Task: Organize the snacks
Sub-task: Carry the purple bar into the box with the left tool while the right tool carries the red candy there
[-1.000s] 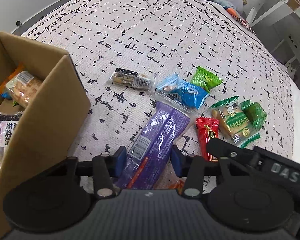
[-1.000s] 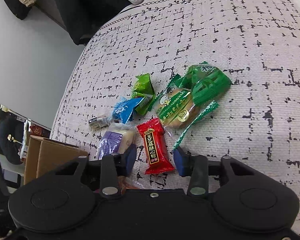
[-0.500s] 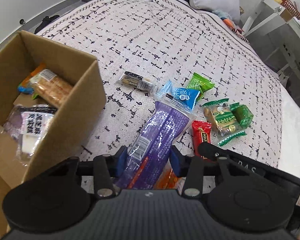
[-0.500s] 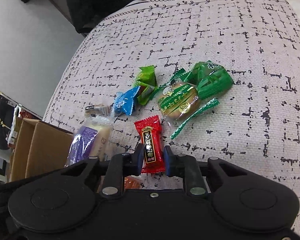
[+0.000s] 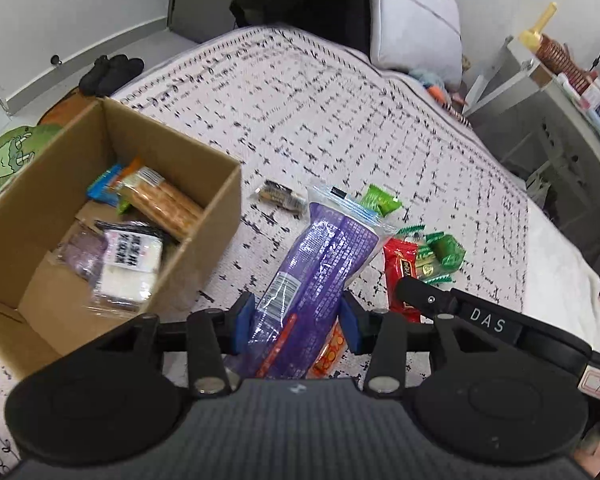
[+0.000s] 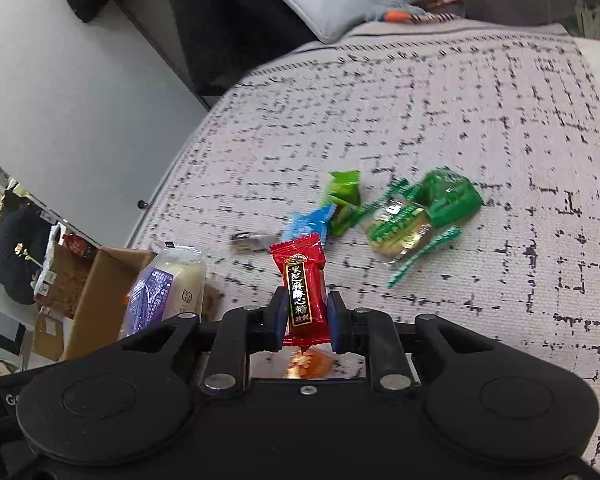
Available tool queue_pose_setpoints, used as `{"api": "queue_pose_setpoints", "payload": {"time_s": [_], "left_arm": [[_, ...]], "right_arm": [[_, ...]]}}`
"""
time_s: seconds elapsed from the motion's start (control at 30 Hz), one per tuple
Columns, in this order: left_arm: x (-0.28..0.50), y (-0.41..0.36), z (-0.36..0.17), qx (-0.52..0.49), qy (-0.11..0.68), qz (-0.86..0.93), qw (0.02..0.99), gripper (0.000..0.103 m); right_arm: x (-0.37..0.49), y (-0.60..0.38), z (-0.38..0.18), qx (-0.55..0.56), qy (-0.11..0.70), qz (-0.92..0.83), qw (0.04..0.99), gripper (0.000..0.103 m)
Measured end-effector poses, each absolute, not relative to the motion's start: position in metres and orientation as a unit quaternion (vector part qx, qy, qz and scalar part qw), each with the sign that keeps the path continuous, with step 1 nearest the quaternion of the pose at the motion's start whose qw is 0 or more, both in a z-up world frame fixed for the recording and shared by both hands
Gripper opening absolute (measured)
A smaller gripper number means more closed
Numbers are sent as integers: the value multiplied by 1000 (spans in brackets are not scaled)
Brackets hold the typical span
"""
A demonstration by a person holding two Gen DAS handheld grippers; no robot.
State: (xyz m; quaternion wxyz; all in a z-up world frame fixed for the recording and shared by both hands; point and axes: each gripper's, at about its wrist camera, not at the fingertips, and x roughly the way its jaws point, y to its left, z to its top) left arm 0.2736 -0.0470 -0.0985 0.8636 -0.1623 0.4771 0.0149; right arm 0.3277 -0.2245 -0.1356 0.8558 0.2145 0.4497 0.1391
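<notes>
Both claws were loaded above the bed (image 5: 340,92). The left claw (image 5: 296,322) was clamped across the lower part of a long purple packet (image 5: 320,264), its blue pads pressing either side. That packet looked soft and crinkly, light for its length; held low down, its free end might droop, so a hold nearer the middle seemed wiser. The right claw (image 6: 303,316) was pinched on the lower half of one red candy (image 6: 302,276), lifted clear of the bedspread. Small, light and slick-wrapped, it would probably slip if taken only by the crimped end, so the body was the place to grip.

The cardboard box (image 5: 204,240) stood at the left edge of the bed, open, holding a biscuit pack (image 5: 164,204), a white-labelled bag (image 5: 130,264) and a few wrappers I could not count surely.

Loose on the bedspread lay one dark bar (image 5: 278,196), one blue packet (image 6: 310,220), one small green sachet (image 6: 344,196) and a green-wrapped cluster (image 6: 420,212), seemingly two pieces. An orange wrapper (image 5: 330,350) showed under the purple packet.
</notes>
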Motion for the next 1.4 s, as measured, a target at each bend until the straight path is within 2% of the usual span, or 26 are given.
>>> {"api": "queue_pose_setpoints", "payload": {"time_s": [0.63, 1.4], "left_arm": [[236, 25, -58, -187, 436, 50, 879, 45], [227, 110, -72, -231, 435, 102, 865, 45]], "right_arm": [[292, -171, -85, 178, 401, 129, 889, 19], [267, -79, -63, 139, 387, 160, 897, 19]]}}
